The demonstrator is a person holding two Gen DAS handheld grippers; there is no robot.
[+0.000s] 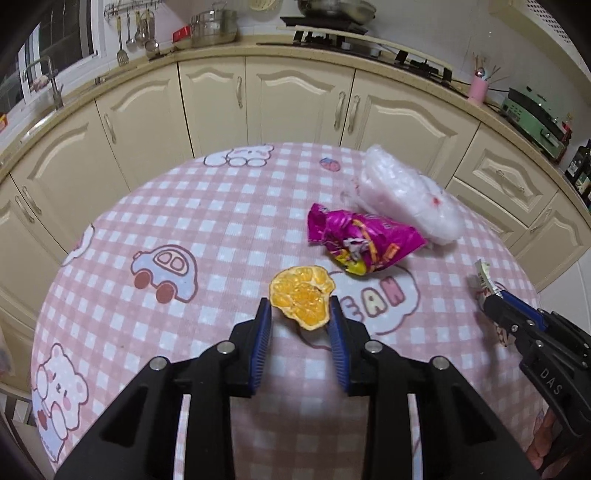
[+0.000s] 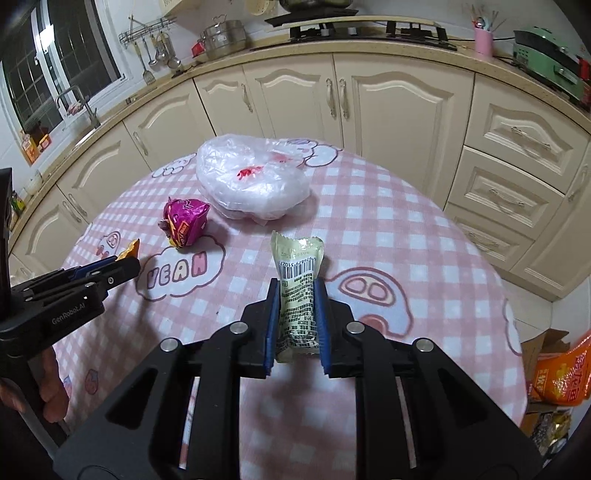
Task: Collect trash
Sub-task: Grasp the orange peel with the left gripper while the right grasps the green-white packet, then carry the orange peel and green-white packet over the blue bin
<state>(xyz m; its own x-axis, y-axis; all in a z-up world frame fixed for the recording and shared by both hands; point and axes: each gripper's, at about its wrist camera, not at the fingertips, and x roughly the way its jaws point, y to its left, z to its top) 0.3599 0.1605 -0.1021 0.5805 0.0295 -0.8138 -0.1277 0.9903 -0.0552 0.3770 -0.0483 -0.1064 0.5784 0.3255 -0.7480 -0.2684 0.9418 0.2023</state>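
A dried orange peel point(image 1: 301, 295) sits between the blue pads of my left gripper point(image 1: 300, 308), which is shut on it just above the pink checked tablecloth point(image 1: 184, 206). My right gripper point(image 2: 297, 291) is shut on a pale snack wrapper point(image 2: 299, 280) with a barcode that sticks out past its tips. A crumpled purple wrapper point(image 1: 362, 240) point(image 2: 184, 219) lies farther back on the table. Behind it rests a bulging white plastic bag point(image 1: 406, 195) point(image 2: 251, 181). Each gripper appears at the edge of the other's view: the right gripper point(image 1: 491, 299) and the left gripper point(image 2: 129, 264).
Cream kitchen cabinets point(image 2: 388, 110) curve round behind the table, with a sink tap point(image 1: 51, 81), a stove point(image 2: 369, 33) and a pink cup point(image 2: 484, 40) on the counter. A cardboard box with orange packets point(image 2: 557, 380) stands on the floor at the right. A hand point(image 2: 51, 387) holds the left gripper.
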